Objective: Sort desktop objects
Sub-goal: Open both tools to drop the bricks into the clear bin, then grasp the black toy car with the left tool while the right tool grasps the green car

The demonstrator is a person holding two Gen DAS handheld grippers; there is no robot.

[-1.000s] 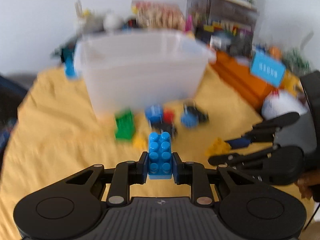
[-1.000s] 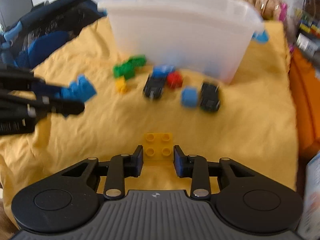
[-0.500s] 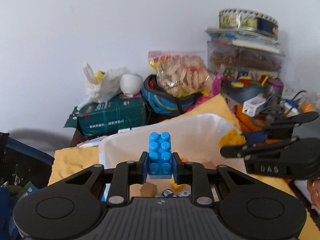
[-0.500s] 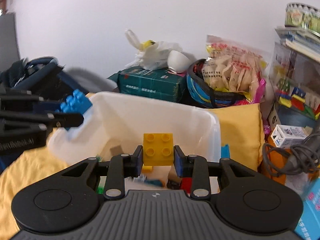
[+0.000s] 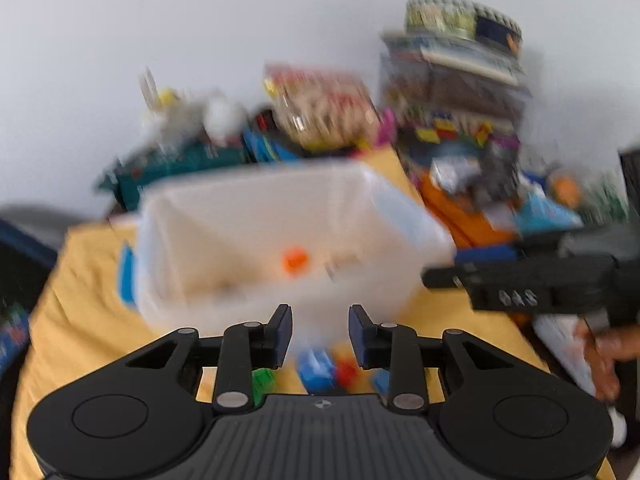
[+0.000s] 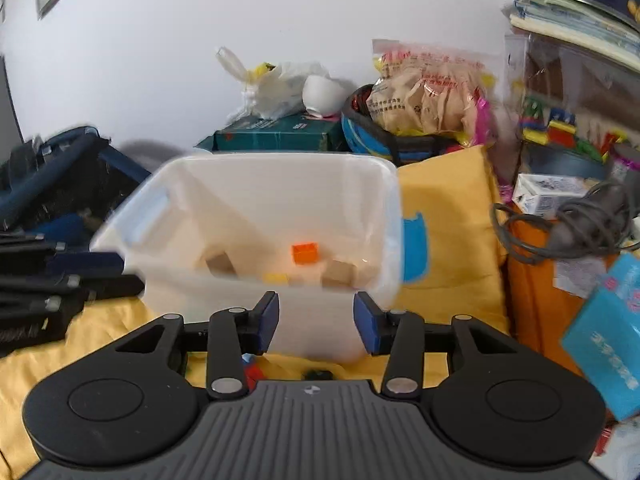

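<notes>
Both tools, left [image 5: 320, 334] and right [image 6: 316, 326], just opened, empty; orange brick [image 6: 305, 253] in bin [image 6: 256, 176] sharp only from right wrist

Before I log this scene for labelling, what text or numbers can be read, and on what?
"0AS": raised grey characters, roughly read, on the black right gripper.
Red print on the clear crinkled snack bag: too small to read.
White print on the dark green carton: too small to read.
White characters on the light blue box: blurred, unreadable.
</notes>
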